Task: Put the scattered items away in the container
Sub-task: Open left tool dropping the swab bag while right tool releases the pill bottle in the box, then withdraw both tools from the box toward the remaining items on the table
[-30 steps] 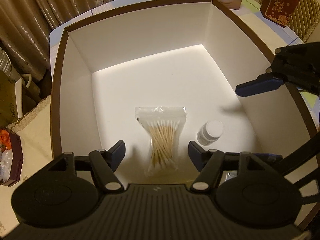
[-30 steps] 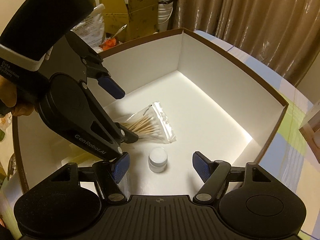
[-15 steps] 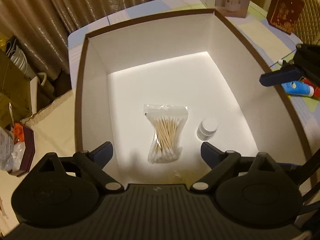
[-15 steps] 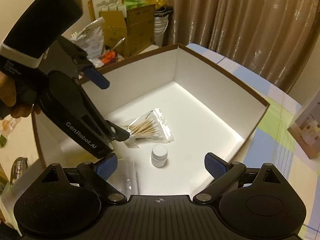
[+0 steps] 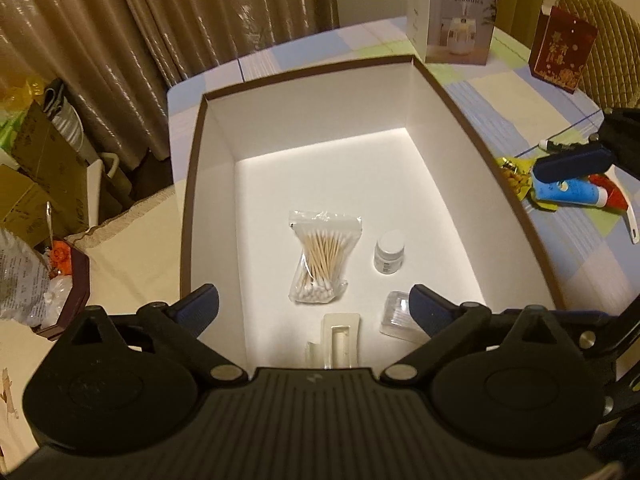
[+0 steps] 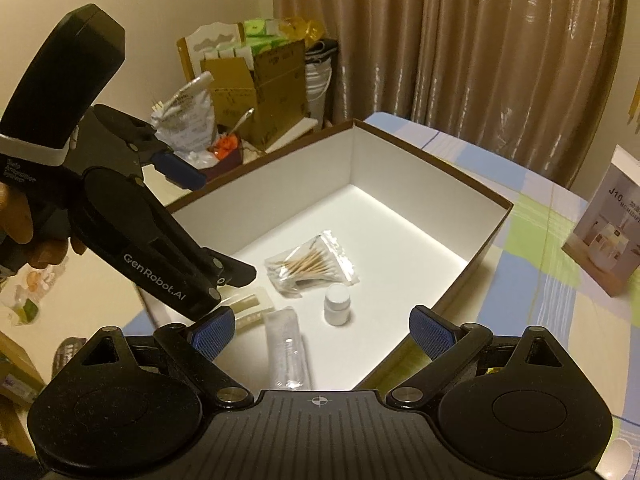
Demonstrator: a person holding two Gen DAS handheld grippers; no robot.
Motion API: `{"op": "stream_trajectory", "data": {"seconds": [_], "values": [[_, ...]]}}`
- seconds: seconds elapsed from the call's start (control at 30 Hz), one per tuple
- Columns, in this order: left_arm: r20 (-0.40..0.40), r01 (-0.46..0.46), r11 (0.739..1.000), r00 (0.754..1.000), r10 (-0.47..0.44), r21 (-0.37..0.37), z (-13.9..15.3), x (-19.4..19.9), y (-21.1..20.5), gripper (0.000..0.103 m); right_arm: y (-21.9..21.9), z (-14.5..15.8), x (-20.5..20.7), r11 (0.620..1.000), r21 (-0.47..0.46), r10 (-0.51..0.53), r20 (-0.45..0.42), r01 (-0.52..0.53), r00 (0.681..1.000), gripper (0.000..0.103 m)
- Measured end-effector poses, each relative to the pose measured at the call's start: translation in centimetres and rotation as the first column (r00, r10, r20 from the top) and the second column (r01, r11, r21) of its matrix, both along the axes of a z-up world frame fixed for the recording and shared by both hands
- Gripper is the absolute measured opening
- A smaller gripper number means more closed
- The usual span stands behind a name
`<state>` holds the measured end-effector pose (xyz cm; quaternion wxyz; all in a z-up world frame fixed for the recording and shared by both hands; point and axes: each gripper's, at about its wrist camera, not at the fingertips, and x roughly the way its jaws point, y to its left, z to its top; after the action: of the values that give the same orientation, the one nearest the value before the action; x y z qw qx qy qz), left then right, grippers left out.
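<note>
While lifting up and away from the container [image 5: 308, 73], taking in far more of its brown rim and of the table [image 5: 500, 92] than a second ago, when hanging low between the white walls. Keeping the fingers of the left gripper [image 5: 312, 304] spread wide and empty over the near end of the box, at the bottom of the left wrist view; likewise holding the fingers of the right gripper [image 6: 322, 328] wide apart, gripping nothing. Leaving the bag of cotton swabs [image 5: 324, 256] and the small white bottle [image 5: 389, 256] lying unmoved at the middle of the box floor, side by side but apart, with a clear plastic case [image 5: 396, 314] and a cream tray [image 5: 340, 338] nearer the lower edge. Judging from this, finishing a drop-off and freeing both tools for the next fetch. Still needing to collect, at the right edge of the left wrist view, a blue tube [image 5: 568, 194] and a yellow packet [image 5: 516, 176] on the table, just below one finger of the right gripper.
</note>
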<state>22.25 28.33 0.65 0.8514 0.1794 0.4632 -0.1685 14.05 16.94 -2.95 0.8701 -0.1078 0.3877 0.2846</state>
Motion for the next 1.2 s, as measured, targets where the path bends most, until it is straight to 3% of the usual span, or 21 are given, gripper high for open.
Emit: {"op": "stream_trajectory", "data": {"seconds": [0.57, 1.2], "values": [[0.057, -0.066, 0.997, 0.996, 0.068, -0.043, 2.8, -6.8, 0.7, 0.102, -1.3, 1.9, -6.4, 0.996, 0.024, 0.091, 0.035, -0.092, 0.995, 0.099], [0.006, -0.244, 0.967, 0.97, 0.245, -0.077, 1.9, -14.1, 0.9, 0.102, -4.1, 1.4, -9.9, 0.98, 0.044, 0.192, -0.011, -0.192, 0.981, 0.099]]}}
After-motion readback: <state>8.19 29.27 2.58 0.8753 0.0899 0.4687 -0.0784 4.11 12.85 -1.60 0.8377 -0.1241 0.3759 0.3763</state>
